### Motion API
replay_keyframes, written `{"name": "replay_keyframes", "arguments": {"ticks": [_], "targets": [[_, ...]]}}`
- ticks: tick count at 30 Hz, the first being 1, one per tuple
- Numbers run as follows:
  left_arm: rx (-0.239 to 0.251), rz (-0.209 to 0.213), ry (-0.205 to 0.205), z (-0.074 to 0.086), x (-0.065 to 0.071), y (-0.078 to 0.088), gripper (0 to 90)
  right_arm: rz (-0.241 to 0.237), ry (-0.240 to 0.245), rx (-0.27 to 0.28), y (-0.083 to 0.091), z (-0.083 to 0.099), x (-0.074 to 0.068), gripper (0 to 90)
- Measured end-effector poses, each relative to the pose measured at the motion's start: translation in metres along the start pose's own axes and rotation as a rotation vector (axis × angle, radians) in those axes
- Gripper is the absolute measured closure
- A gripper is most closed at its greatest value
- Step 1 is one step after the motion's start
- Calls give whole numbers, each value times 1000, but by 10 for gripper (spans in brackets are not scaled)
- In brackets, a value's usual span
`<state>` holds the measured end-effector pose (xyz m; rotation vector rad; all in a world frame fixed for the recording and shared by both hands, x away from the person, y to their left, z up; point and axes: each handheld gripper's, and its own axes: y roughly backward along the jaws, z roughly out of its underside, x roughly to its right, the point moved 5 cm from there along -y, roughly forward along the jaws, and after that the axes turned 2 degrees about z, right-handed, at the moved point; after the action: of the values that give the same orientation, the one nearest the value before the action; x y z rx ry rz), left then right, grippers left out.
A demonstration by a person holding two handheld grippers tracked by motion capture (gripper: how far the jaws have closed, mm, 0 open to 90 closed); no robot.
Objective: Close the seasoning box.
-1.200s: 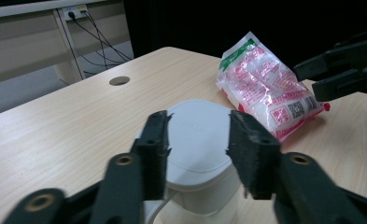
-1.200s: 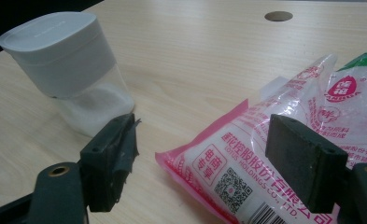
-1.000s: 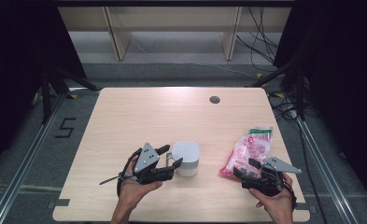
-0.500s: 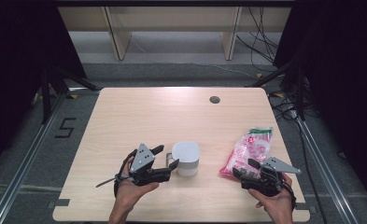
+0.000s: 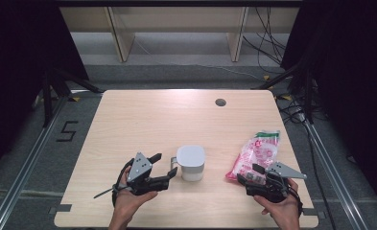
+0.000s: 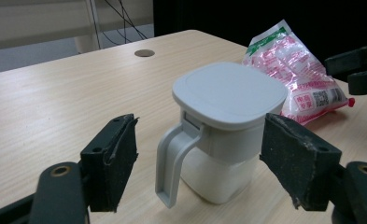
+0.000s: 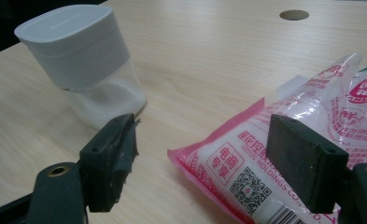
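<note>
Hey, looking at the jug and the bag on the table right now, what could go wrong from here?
1. The left gripper, whose jaws have just been opening, stands wide around the lidded jug without pressing it; a nudge against the handle might tip or slide it.
2. The right gripper is open over the bag's corner; pinching the slick plastic there may let it slip or tear.

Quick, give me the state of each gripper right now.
Left gripper: open, jaws just widened, either side of the white lidded plastic jug without touching it.
Right gripper: open, at the end of the pink-and-clear plastic bag, holding nothing.
</note>
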<state>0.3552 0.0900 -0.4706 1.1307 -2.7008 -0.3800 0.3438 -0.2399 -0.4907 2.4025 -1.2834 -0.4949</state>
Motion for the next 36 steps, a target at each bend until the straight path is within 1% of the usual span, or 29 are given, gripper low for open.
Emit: {"name": "replay_keyframes", "arguments": {"ticks": [2,3,5,6,7,8,10,12,13,15,16,17,18,19,21,22,23,24,25,26,27,28,30,31,32,33,34,35,36], "targets": [[1,0,1,3,0,0,262,-1,-1,-20,1,1,-1,255],[-2,0,-14,4,-1,1,261,-31,-8,-12,1,0,-3,254],[-1,1,-31,6,-1,2,260,-12,9,-13,1,1,-3,254],[-5,-3,-25,8,0,3,259,-11,-32,-23,1,1,-6,254],[-8,-8,-11,9,1,3,258,-5,-14,-22,1,1,-5,254],[-13,-7,-19,10,0,4,257,-8,-23,-28,1,1,-6,254],[-13,-7,-2,13,2,5,257,-10,-30,-32,2,2,-6,254],[-4,4,-6,15,2,5,256,-11,-23,-20,0,1,-6,253],[-2,7,-2,16,3,5,256,-17,9,-5,-2,1,-4,253],[-7,4,-1,17,3,5,254,-8,19,-25,-1,1,-4,253],[-15,1,-40,18,2,6,253,-9,12,-27,-1,1,-4,253],[-8,7,-37,19,3,5,253,-15,11,-32,-1,2,-5,253],[-9,7,-7,21,6,5,253,-14,11,-31,-1,1,-5,253],[-20,-3,-6,22,7,6,253,-11,11,-28,0,1,-5,253],[-12,6,1,25,10,5,253,-27,-7,-10,-1,0,-7,253],[-19,9,-4,27,11,5,253,-14,25,-12,0,0,-5,253],[-18,12,-7,28,12,5,253,-14,20,-14,0,0,-6,253],[-25,3,-10,30,12,7,252,-30,-23,-29,1,2,-10,252],[-19,5,4,32,14,7,252,-37,-1,-7,-1,1,-9,251],[-23,8,1,34,15,8,252,-42,4,-24,1,2,-9,250],[-27,9,4,35,17,9,252,-37,-13,-24,2,3,-11,249],[-32,7,-1,36,17,9,252,-30,12,-12,0,3,-9,247],[-35,9,-23,37,16,9,252,-44,-18,-35,4,6,-13,244],[-26,15,4,38,17,7,252,-42,-20,-18,3,6,-15,243],[-42,2,-1,39,16,8,252,-34,17,-26,2,7,-12,243],[-37,10,-4,40,16,7,251,-41,18,-28,4,7,-14,241],[-39,11,3,41,18,7,252,-25,32,-14,3,8,-14,240],[-39,11,1,41,18,7,252,-34,53,-20,4,8,-13,240],[-36,13,-1,41,19,6,252,-41,49,-14,4,9,-15,239]]}}
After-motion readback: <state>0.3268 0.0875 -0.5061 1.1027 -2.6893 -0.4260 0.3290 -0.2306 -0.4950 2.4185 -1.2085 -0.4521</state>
